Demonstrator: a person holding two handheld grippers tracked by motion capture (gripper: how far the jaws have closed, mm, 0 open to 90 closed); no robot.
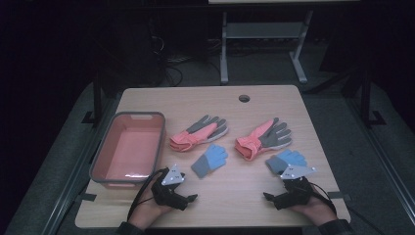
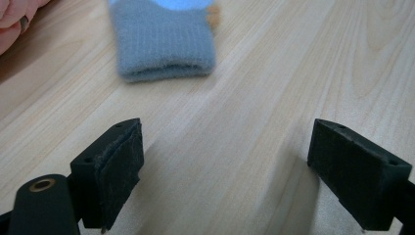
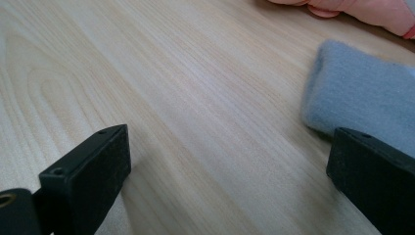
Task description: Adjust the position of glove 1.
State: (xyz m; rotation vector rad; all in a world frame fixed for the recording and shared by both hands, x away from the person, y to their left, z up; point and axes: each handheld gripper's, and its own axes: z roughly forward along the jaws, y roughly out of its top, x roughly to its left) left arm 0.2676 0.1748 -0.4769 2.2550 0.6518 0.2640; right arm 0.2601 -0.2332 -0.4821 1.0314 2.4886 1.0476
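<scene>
At far left on the wooden table (image 1: pixel 215 191), a pink bin (image 1: pixel 128 149) with a grey rim, empty inside. Just right of its near corner, the left gripper (image 1: pixel 192 197) in a hand (image 1: pixel 147 211) at the table's near edge, jaws spread wide in the left gripper view with bare wood between them, gripping nothing. Ahead of those jaws, apart from them, the left blue glove (image 2: pixel 165 48), grey cuff toward the gripper, fingers pointing away. Beyond it, a pink-and-grey glove (image 1: pixel 199 132) lying flat, cuff toward the bin. Further right, a second pink-and-grey glove (image 1: pixel 263 137), likewise flat, well apart from the first. Just in front of it, the right blue glove (image 3: pixel 362 105), partly hidden in the high view behind the grey three-cornered plate. At the near right edge, the right gripper (image 1: pixel 267 197) in the other hand (image 1: pixel 313 209), jaws likewise parted and empty, one jaw just beside the blue glove's cuff in the right gripper view; contact not clear. Near the far edge, a round cable hole (image 1: pixel 244 98).
</scene>
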